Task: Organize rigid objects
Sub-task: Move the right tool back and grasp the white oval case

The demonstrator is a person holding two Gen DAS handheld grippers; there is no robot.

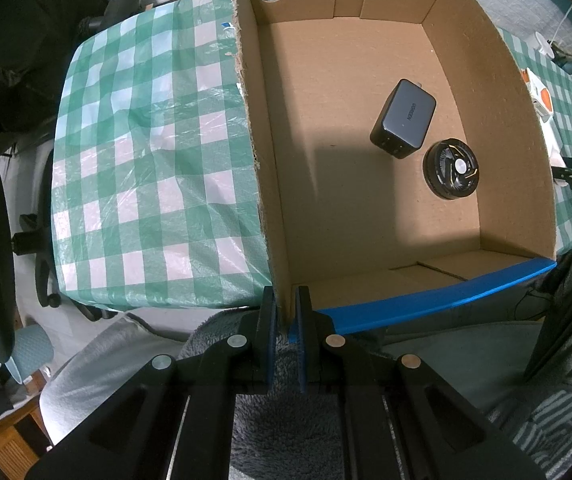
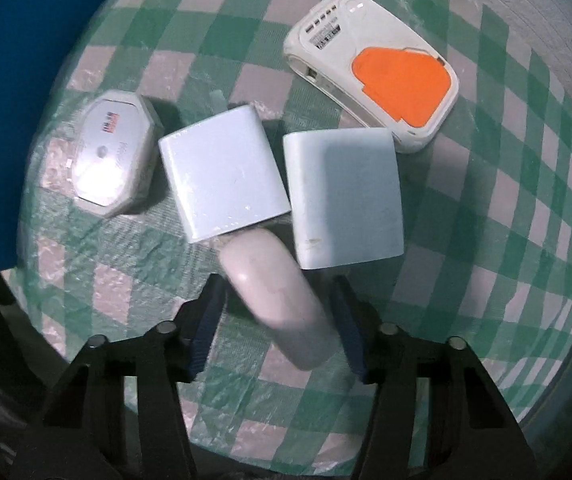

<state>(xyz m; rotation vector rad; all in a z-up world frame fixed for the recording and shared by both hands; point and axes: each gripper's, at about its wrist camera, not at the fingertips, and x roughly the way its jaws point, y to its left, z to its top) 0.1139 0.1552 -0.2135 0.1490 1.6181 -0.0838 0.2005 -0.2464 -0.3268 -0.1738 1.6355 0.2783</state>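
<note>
My left gripper is shut on the near corner of the cardboard box's wall. Inside the box lie a dark grey charger and a round black fan-like disc. My right gripper points down at the checked cloth. A white oblong case lies slanted between its blue pads, with a small gap showing on each side. Just beyond it are two white square chargers, one to the left and one to the right.
A white octagonal device lies left of the chargers, and a white unit with an orange panel at the far right. The box's blue outer side rises at the left. The green checked tablecloth ends near the box's front edge.
</note>
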